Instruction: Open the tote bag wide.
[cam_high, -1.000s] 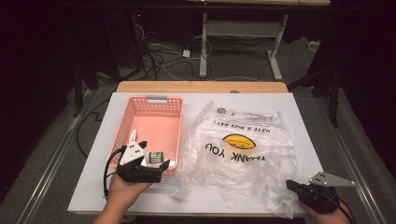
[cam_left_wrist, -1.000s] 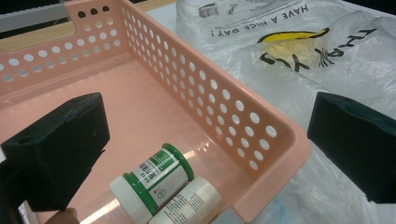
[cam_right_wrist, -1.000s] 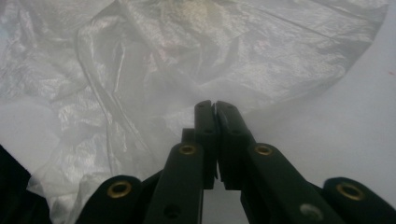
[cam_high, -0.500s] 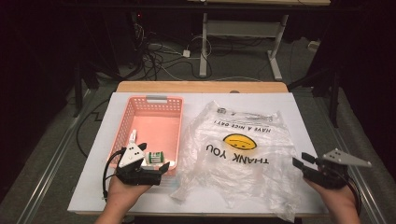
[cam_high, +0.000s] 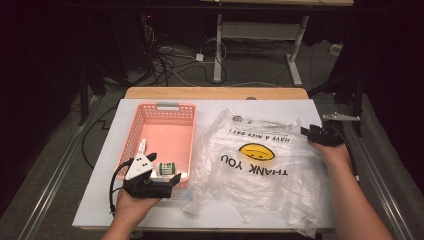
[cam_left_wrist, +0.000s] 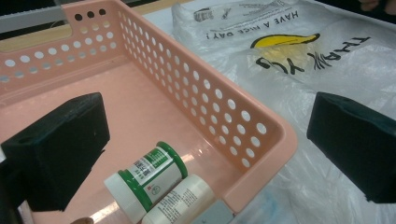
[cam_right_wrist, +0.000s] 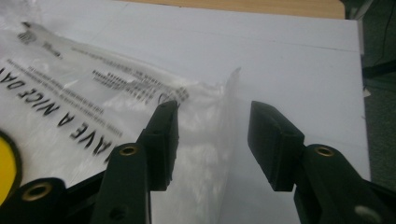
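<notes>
At bag (cam_right_wrist: 93, 107) edge, right tool (cam_right_wrist: 212, 140) half-open.

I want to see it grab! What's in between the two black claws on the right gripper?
In the right gripper view, the open right gripper has the plastic bag's crinkled edge between its jaws, with white table beyond it.

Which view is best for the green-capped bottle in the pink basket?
Left gripper view: the green-capped bottle lies on its side in the basket's near corner, label readable, beside a white bottle. High view shows it small, next to the left gripper.
</notes>
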